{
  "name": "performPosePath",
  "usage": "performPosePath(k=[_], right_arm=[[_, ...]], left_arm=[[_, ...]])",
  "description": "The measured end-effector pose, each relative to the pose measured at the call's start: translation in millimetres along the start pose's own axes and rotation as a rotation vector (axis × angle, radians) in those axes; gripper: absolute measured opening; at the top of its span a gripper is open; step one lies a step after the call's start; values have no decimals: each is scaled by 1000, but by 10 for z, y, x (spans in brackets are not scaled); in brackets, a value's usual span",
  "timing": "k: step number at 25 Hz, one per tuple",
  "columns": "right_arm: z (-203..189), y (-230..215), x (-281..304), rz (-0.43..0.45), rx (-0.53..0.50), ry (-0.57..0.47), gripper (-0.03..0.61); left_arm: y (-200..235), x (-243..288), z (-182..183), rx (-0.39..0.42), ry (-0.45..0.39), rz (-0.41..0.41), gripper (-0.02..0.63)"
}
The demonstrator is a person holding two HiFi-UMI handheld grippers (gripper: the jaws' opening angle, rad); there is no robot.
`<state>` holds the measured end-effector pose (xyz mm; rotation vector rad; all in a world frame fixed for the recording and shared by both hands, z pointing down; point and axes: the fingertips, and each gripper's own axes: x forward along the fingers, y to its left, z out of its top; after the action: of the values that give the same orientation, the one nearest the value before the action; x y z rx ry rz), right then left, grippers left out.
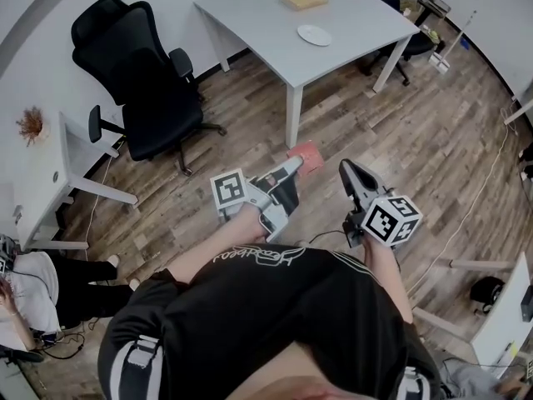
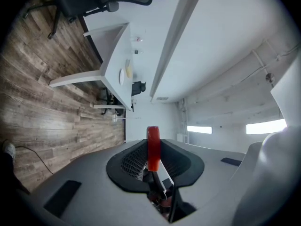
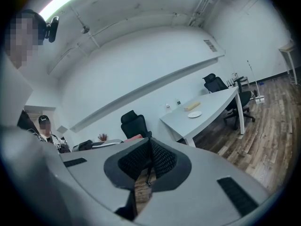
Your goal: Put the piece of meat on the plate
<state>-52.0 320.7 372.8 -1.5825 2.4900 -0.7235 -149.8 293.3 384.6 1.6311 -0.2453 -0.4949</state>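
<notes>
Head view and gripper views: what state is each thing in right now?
left gripper: shut on the piece of meat
piece of meat: held edge-on between the jaws, not yet on the plate
right gripper: jaws together, empty
plate: empty, on the white table

Head camera: mounted on the person, facing forward and steeply down, with the torso, the left gripper (image 1: 293,165) and the right gripper (image 1: 346,167) close beneath it and the white table (image 1: 250,15) well off at the top of its field. Left gripper camera: set close behind its own jaws and rolled on its side, so the wood floor (image 2: 42,79) stands at left and the wall at right. Right gripper camera: also close behind its jaws, nearly upright, facing across the room; all three views share the table and the plate (image 3: 194,114) on it.
</notes>
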Motion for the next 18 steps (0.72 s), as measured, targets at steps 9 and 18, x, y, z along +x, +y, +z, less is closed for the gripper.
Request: performPosePath(k=[9,18], right_arm=[[330,-702,11,25,-9,29,14],[502,-1063,-179,15,-46,39,14]], left_arm=[[105,772,5,10,-25,2,86],[152,1185,-184,9,-19,-14,86]])
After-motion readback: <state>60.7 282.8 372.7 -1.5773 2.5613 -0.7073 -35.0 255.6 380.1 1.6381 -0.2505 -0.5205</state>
